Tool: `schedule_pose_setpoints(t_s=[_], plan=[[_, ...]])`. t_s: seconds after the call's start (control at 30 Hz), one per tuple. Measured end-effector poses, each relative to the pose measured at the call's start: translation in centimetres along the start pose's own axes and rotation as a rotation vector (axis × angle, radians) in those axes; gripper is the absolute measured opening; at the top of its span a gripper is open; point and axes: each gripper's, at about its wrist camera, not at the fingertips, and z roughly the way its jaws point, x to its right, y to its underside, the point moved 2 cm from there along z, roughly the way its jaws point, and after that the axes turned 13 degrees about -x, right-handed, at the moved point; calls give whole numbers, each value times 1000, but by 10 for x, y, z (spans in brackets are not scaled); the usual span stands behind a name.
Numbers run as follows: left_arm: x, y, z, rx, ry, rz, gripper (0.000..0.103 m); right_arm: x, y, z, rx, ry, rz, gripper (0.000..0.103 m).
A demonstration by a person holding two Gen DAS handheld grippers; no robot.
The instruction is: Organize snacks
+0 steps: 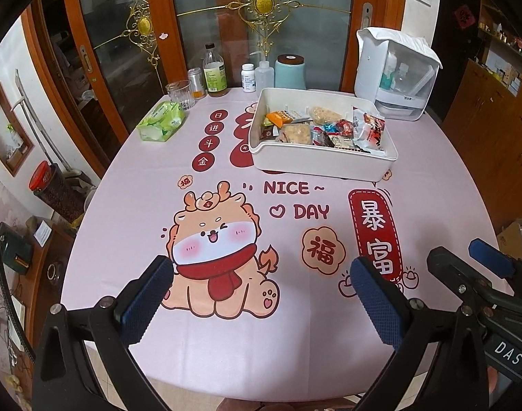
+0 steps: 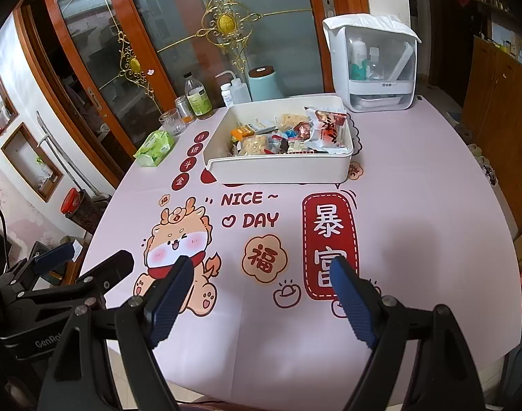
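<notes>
A white rectangular tray (image 1: 315, 166) stands on the far middle of the pink printed tablecloth and holds several wrapped snacks (image 1: 326, 128). It also shows in the right wrist view (image 2: 278, 171) with the snacks (image 2: 288, 135) inside. My left gripper (image 1: 261, 274) is open and empty, above the near edge of the table, well short of the tray. My right gripper (image 2: 262, 270) is open and empty, beside the left one at the near edge. The right gripper (image 1: 466, 257) shows at the right of the left wrist view, and the left gripper (image 2: 86, 260) at the left of the right wrist view.
A green tissue pack (image 1: 161, 121), a glass (image 1: 180, 94), bottles (image 1: 214, 72) and a teal canister (image 1: 290, 72) line the table's far edge. A white dispenser box (image 1: 394, 72) stands at the far right. Glass doors stand behind. A red-lidded jar (image 1: 51, 188) stands left of the table.
</notes>
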Motion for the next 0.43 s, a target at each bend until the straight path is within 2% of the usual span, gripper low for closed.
schedule_pose_setpoints(t_s=[0.43], plan=[[1, 4, 1, -5, -1, -4, 103, 0, 1, 0, 0, 0, 2, 82]])
